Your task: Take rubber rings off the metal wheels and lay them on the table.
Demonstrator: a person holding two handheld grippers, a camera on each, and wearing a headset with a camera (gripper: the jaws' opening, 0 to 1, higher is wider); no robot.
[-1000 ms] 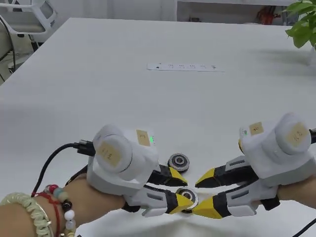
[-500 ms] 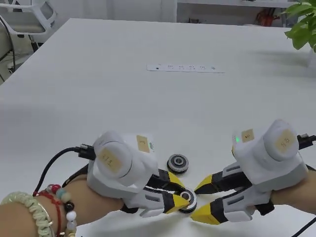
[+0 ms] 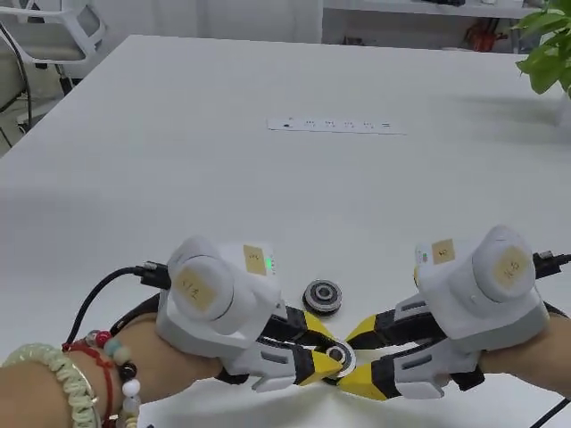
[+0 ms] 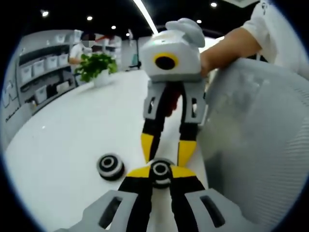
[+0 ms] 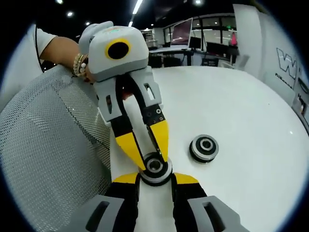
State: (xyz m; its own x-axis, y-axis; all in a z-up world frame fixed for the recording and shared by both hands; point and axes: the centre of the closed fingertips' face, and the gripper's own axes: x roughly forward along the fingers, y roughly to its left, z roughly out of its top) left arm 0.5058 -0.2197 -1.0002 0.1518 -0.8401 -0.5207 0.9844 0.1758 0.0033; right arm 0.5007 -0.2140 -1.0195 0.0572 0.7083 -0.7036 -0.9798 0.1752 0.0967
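A small metal wheel (image 3: 338,358) with a black rubber ring around it sits between the yellow tips of my left gripper (image 3: 319,353), which is shut on it near the table's front edge. My right gripper (image 3: 350,361) faces it from the right, open, with one tip on each side of the same wheel and close to its rim. In the left gripper view the wheel (image 4: 160,170) is in my own jaws, and the right gripper (image 4: 166,147) reaches in from above. The right gripper view has the wheel (image 5: 155,168) just beyond my jaws. A second ringed wheel (image 3: 322,296) lies flat on the table just behind.
A white power strip (image 3: 335,125) lies mid-table. A green plant (image 3: 546,45) is at the far right. A black cable (image 3: 94,299) trails from the left gripper. A mesh chair back (image 4: 260,145) stands close to the table's near edge.
My right gripper has moved left and closer, so its tips now flank the wheel. The left gripper keeps its hold on the wheel.
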